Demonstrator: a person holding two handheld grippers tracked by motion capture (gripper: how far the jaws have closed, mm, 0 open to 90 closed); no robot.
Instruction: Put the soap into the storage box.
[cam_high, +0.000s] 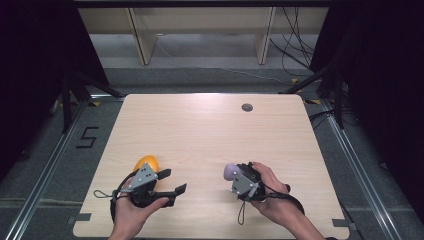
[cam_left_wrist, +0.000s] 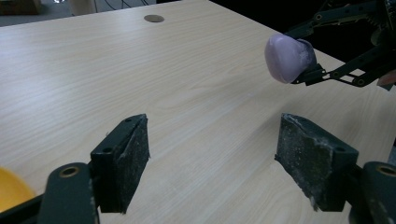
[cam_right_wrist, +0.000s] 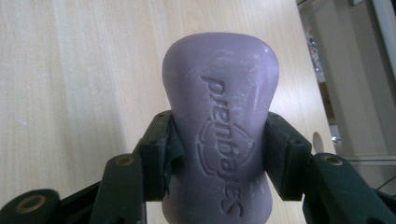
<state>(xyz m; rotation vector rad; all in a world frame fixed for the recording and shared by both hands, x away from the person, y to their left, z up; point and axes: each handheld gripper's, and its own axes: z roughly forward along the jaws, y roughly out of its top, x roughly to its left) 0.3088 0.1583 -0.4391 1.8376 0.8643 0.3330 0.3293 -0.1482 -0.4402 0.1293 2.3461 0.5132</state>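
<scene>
Above the pale wood-grain tabletop, the right tongs pinch a smooth, waisted lilac soap bar with stamped lettering, lifted clear of the tabletop. Left tongs stand spread, nothing between their gritty black pads — a glossy yellow-orange rounded object lies just beside them.

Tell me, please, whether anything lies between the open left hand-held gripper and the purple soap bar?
Nothing visible does. The left hand-held gripper looks across bare table toward the purple soap bar, clamped in the right hand-held gripper. The orange object sits off to the side.
</scene>
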